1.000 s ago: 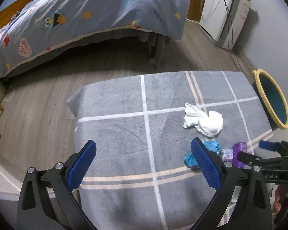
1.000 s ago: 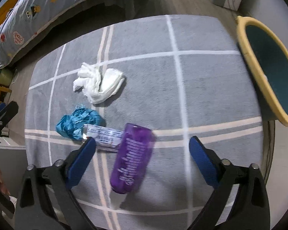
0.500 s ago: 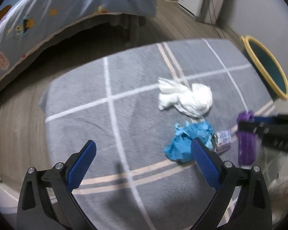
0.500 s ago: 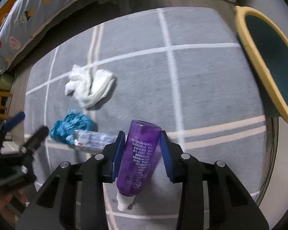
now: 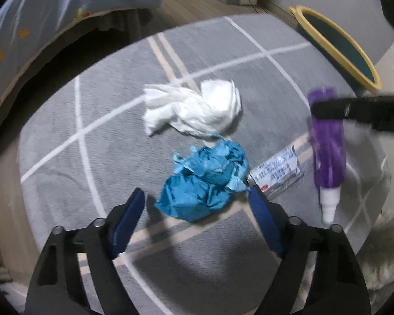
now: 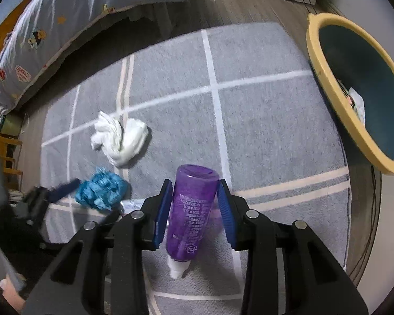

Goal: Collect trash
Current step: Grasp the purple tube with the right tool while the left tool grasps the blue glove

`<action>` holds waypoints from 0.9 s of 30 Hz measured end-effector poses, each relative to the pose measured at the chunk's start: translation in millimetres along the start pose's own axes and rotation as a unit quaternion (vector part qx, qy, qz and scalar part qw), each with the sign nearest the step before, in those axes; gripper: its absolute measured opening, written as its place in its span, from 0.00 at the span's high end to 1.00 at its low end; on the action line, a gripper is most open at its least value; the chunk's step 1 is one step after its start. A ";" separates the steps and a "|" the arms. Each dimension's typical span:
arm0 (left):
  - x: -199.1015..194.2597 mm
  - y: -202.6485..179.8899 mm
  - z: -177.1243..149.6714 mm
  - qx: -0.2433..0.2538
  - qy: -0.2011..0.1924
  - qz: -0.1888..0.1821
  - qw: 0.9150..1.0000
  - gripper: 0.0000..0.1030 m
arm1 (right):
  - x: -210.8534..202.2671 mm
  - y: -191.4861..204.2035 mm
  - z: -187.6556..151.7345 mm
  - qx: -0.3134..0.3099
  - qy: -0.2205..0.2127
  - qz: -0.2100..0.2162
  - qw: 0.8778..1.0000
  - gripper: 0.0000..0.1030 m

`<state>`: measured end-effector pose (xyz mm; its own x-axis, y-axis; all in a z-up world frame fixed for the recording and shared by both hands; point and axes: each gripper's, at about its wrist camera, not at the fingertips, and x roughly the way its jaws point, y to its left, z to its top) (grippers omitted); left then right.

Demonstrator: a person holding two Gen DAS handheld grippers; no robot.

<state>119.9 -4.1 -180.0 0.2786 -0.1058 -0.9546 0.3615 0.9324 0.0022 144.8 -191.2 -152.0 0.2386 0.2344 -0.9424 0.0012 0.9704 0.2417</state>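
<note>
The right gripper [image 6: 194, 210] is clenched on the purple bottle [image 6: 193, 210], its blue pads pressed to both sides of the body, white cap pointing back toward the camera. The bottle looks carried just above the grey rug [image 6: 262, 120], so the step in hand for this side is the carry to the bin.

The left gripper [image 5: 197, 220] has just been closing a little, yet it is not gripping: its pads stand either side of the crumpled blue wrapper [image 5: 205, 178] without pressing it. The wrapper lies on the rug, touching a small silver packet [image 5: 277, 173] at its right edge. Just beyond it sits the white tissue wad [image 5: 194, 110], untouched.

Farther right, off the rug's edge, is the yellow-rimmed bin [image 6: 328, 84], with 1 pale scrap already inside.

Next, the left jaws likely need to sink onto the blue wrapper and close without dragging the packet along, while the right side swings over the rim and lets go. That would leave 2 pieces on the rug: tissue and packet.
</note>
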 end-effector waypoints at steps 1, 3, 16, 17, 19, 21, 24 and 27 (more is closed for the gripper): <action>1.3 -1.5 -0.3 0.005 0.001 0.002 1.000 0.26 | -1.9 -0.7 1.1 0.001 -0.004 0.003 1.000 0.67; 3.0 -3.8 -0.9 0.008 0.000 0.005 1.000 0.27 | -8.8 -0.9 6.2 0.003 -0.015 0.009 1.000 0.68; 0.3 -15.2 9.7 0.031 -0.025 0.001 0.999 0.51 | -39.1 12.1 18.1 -0.053 -0.066 -0.016 0.996 0.68; -1.9 -14.3 10.3 0.028 -0.026 -0.002 0.999 0.52 | -41.2 13.7 18.4 -0.058 -0.070 -0.017 0.996 0.68; -6.7 -9.8 7.7 0.022 -0.033 -0.003 0.999 0.53 | -44.3 15.5 18.5 -0.063 -0.075 -0.016 0.995 0.68; -12.2 -9.5 7.6 0.016 -0.039 -0.007 0.999 0.54 | -48.8 18.3 17.3 -0.071 -0.081 -0.016 0.994 0.68; -23.3 -5.2 10.7 0.005 -0.056 -0.014 0.998 0.55 | -54.8 22.6 16.9 -0.084 -0.090 -0.018 0.992 0.68; -33.1 0.8 13.3 -0.002 -0.073 -0.011 0.997 0.55 | -61.0 24.2 17.6 -0.088 -0.103 -0.018 0.991 0.68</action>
<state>122.7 -4.4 -144.5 0.3974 -0.1758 -0.9006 0.3654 0.9306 -0.0204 147.4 -183.1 -84.7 0.4348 0.1997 -0.8781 -0.1508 0.9775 0.1477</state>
